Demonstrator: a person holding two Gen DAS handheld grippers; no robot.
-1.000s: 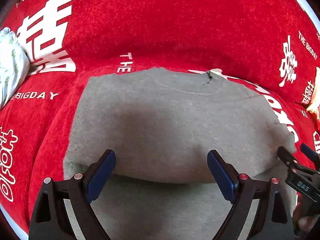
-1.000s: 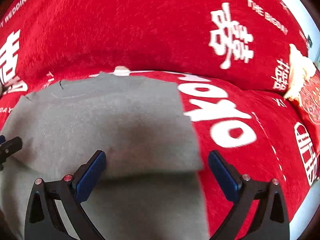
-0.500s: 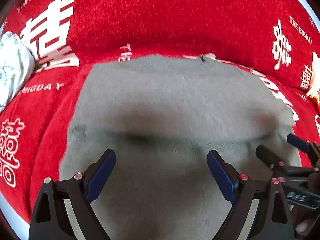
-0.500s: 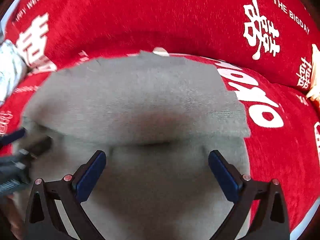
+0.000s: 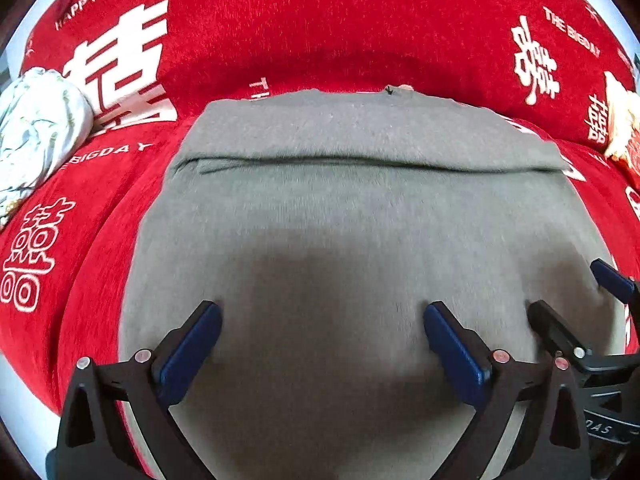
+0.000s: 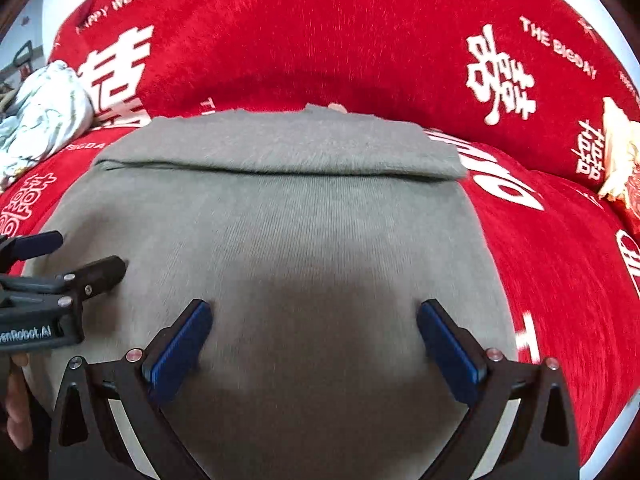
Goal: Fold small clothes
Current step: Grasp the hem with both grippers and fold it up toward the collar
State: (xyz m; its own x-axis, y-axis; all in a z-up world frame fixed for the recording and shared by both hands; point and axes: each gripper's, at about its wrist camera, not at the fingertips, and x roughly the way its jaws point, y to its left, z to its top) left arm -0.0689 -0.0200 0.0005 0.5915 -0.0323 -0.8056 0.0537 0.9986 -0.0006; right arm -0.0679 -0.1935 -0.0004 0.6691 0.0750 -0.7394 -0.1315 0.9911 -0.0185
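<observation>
A grey knit garment (image 5: 360,216) lies flat on the red cover, folded, with a fold edge across its far part; it also shows in the right wrist view (image 6: 304,220). My left gripper (image 5: 320,328) is open and empty above the garment's near half. My right gripper (image 6: 314,326) is open and empty above the same cloth. The right gripper shows at the right edge of the left wrist view (image 5: 576,308). The left gripper shows at the left edge of the right wrist view (image 6: 60,256).
The red cover (image 5: 320,32) with white lettering drapes over a sofa seat and back. A pale patterned cloth bundle (image 5: 36,128) lies at the far left. A cream and red item (image 6: 620,160) sits at the far right.
Both grippers have pulled back towards me from the garment. The fold edge now lies farther away, and more of the grey cloth shows flat below it.
</observation>
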